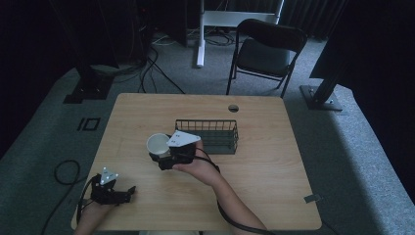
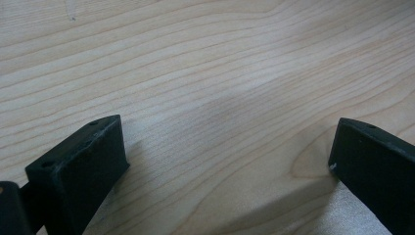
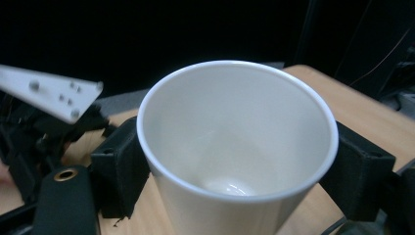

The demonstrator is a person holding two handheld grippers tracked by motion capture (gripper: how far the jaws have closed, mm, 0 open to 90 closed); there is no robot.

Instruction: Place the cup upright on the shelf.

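Cup point(image 3: 235, 147) pinched between right tongs point(image 1: 164, 155), held just left of wire basket point(image 1: 208, 135) above surface point(image 1: 264, 166); left tongs point(image 2: 227, 161) spread, idle; next probably to carry over basket rim and release.

One white cup point(image 1: 157, 144), one wire basket point(image 1: 208, 135), one wooden table point(image 1: 264, 161), one folding chair point(image 1: 264, 51) upper centre, two handheld grippers.

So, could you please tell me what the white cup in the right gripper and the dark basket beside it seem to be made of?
The white cup looks like glazed ceramic or glossy plastic: smooth wall, bright glint at its bottom. The dark rectangular basket appears to be coated metal wire: thin bars with open gaps. The right gripper has its jaws against the cup's sides.
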